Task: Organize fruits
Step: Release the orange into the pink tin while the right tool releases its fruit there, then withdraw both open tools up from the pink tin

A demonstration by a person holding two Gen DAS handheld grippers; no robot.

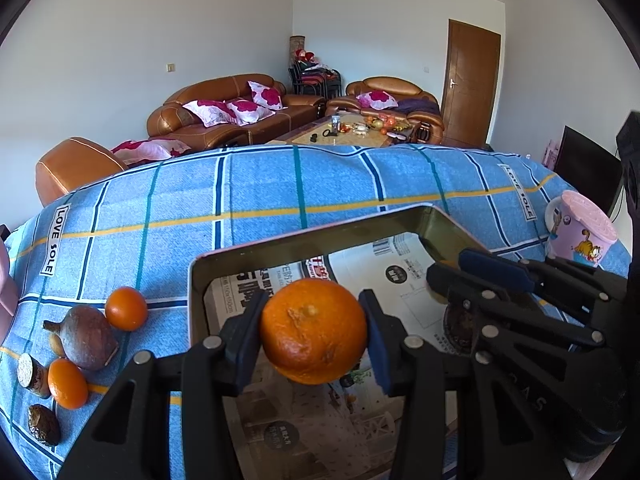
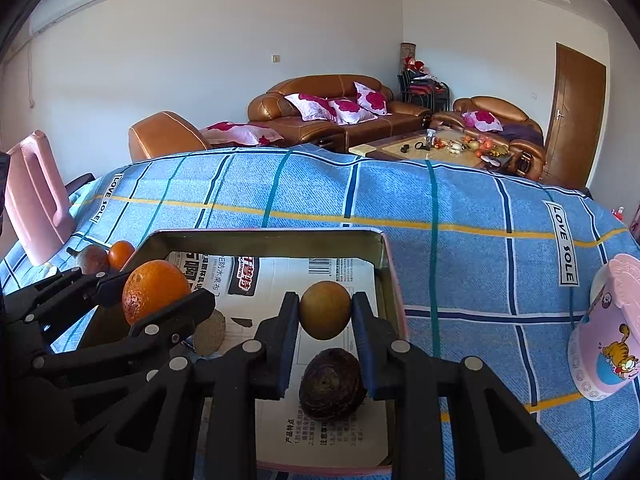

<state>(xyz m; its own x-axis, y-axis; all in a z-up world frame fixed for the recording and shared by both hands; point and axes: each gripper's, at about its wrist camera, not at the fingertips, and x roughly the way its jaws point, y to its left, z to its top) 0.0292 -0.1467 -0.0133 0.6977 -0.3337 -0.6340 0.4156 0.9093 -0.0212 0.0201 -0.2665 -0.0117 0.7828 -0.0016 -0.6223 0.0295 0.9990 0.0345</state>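
Observation:
My left gripper (image 1: 314, 332) is shut on a large orange (image 1: 313, 330) and holds it over the metal tray (image 1: 280, 240), which is lined with printed paper. The orange also shows in the right wrist view (image 2: 154, 294). My right gripper (image 2: 325, 312) is shut on a round yellow-brown fruit (image 2: 325, 310) above the tray (image 2: 260, 238). A dark brown rough fruit (image 2: 331, 384) lies on the tray paper just below it. The right gripper also shows in the left wrist view (image 1: 452, 280), reaching in from the right.
Left of the tray on the blue checked cloth (image 1: 280, 184) lie two small oranges (image 1: 126, 308) (image 1: 67, 383), a brown pear-shaped fruit (image 1: 86, 338) and dark small fruits (image 1: 43, 424). A pink cartoon cup (image 1: 580, 232) stands at the right. A pink board (image 2: 38, 196) leans at the left.

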